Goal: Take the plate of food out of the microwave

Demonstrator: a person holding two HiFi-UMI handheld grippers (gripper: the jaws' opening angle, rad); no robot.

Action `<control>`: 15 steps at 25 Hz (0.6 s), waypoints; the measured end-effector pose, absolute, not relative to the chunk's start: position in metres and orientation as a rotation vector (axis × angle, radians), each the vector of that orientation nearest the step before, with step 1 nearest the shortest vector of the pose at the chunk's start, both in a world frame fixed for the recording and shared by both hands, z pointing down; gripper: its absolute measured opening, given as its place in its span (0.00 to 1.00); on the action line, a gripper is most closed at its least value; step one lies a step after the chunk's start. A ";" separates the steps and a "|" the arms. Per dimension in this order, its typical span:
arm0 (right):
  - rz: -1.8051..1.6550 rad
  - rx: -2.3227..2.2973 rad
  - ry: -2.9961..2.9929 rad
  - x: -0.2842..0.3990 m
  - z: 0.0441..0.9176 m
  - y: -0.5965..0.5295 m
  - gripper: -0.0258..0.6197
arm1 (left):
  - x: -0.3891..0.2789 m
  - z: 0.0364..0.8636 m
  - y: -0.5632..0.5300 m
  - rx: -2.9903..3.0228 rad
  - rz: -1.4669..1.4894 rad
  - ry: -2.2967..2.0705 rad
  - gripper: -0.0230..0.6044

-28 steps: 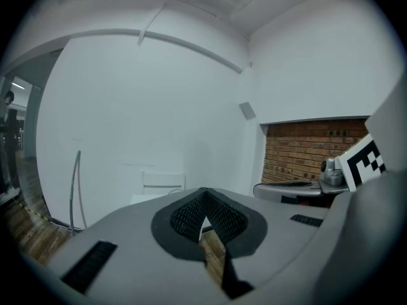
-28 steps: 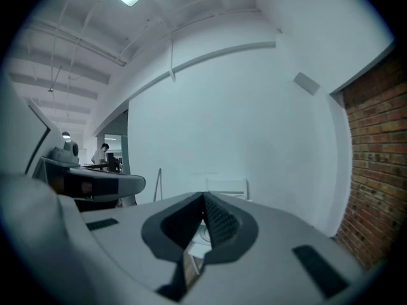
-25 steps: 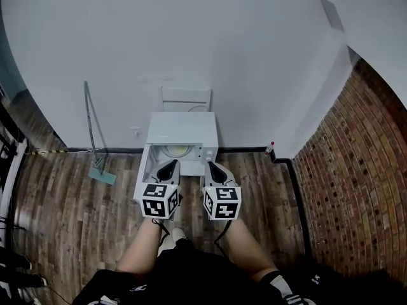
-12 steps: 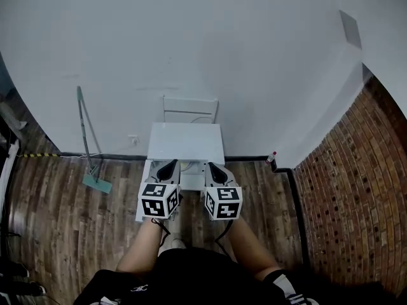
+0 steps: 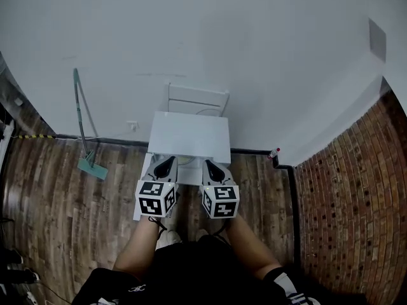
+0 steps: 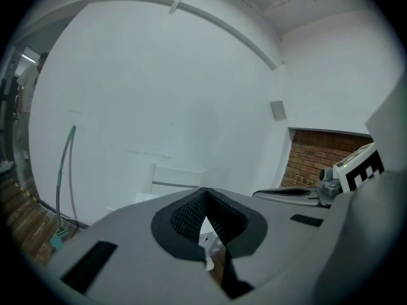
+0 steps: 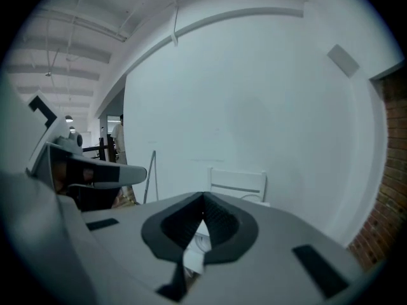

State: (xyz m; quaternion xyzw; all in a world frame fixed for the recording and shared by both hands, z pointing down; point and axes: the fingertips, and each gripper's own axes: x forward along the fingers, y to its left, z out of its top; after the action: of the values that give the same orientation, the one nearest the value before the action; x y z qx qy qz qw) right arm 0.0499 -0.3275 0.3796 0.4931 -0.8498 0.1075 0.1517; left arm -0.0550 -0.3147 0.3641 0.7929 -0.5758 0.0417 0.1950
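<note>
A white microwave stands on the wood floor against the white wall, its door swung open to the left. Its top hides the inside, so I cannot see the plate of food. In the head view my left gripper and right gripper are side by side at the front opening, pointing into it. Both are shut with nothing between the jaws. In the left gripper view the left gripper has its pads together. The right gripper looks the same in its own view.
A green-handled mop leans on the wall at left. A white frame stands behind the microwave. A small red-capped bottle sits by the corner, where a brick wall runs along the right.
Both grippers and the person have come closer to the microwave. The plate, visible inside a second ago, is now hidden under the microwave's top.
</note>
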 end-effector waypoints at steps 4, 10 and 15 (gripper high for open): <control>0.344 1.330 -2.431 0.045 0.407 -0.342 0.06 | -0.058 0.392 -0.324 2.147 0.139 -1.628 0.03; 0.379 1.176 -2.412 0.033 0.458 -0.351 0.06 | -0.057 0.441 -0.323 2.037 0.170 -1.645 0.03; 0.398 1.048 -2.385 0.030 0.515 -0.340 0.06 | -0.054 0.490 -0.311 1.967 0.172 -1.662 0.03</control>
State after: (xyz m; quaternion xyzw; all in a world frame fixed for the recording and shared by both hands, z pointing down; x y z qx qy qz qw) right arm 0.0297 -0.3396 0.5155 0.3849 -0.8763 0.1463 0.2503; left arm -0.0535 -0.3105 0.4897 0.7324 -0.6187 0.0640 0.2769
